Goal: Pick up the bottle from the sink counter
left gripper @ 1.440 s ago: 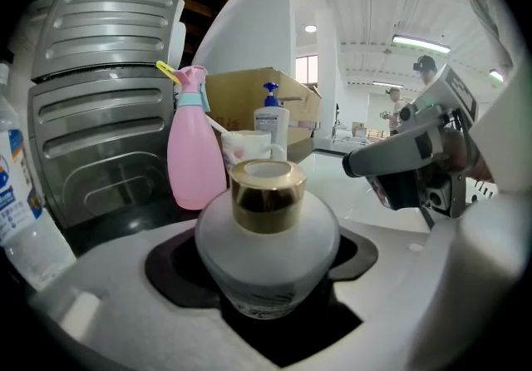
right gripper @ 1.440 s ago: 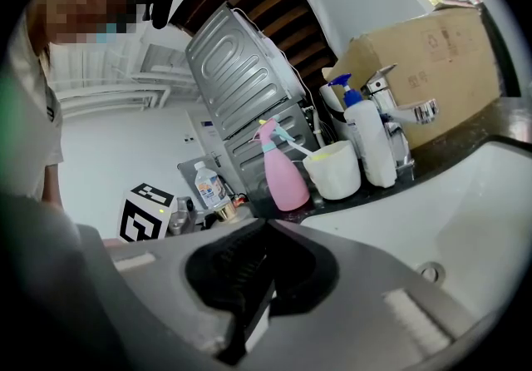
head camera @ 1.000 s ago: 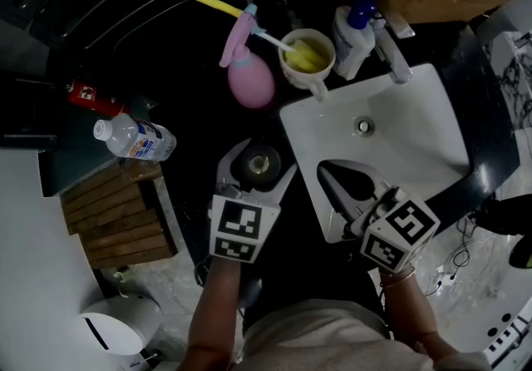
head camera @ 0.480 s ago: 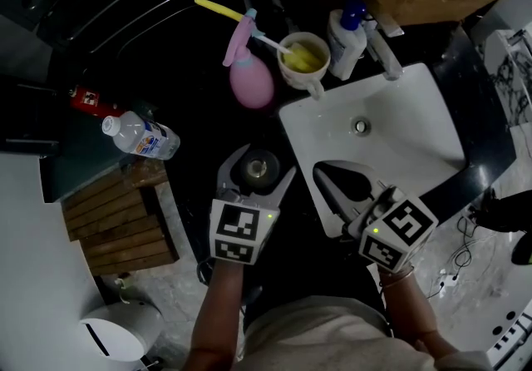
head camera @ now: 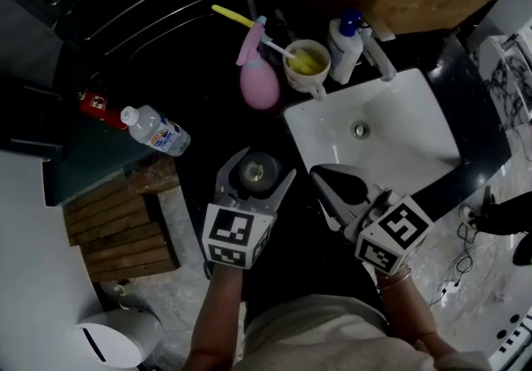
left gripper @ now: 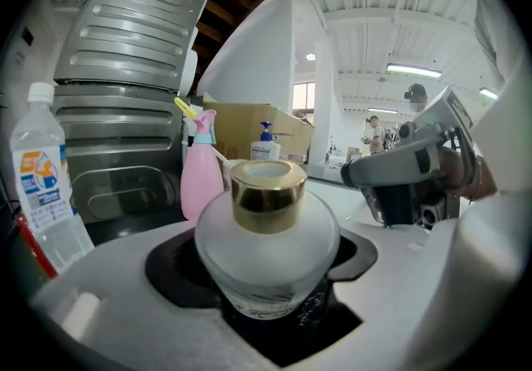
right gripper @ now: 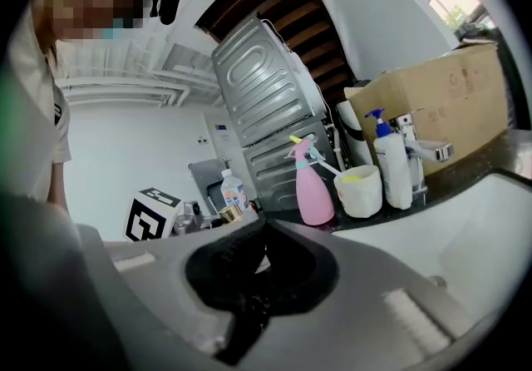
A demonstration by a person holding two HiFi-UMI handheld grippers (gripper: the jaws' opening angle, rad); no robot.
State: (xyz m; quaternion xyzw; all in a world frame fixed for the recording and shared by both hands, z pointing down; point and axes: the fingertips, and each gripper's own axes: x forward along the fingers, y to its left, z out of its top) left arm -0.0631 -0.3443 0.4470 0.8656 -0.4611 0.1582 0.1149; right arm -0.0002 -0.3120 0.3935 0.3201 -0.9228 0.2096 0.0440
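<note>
Little has shifted in the last second: both grippers keep their places, and only the head view has swung slightly.

A clear water bottle (head camera: 158, 130) stands at far left. The left gripper (head camera: 258, 160) is clamped on the frosted glass bottle (left gripper: 268, 240) with a gold cap, over the dark counter just left of the white sink (head camera: 416, 124). Behind them stand a pink spray bottle (head camera: 259, 80), a cream mug (head camera: 306, 63) and a soap dispenser (head camera: 347, 45). The right gripper (head camera: 320, 174), jaws together and empty, hangs at the sink's near-left edge.
</note>
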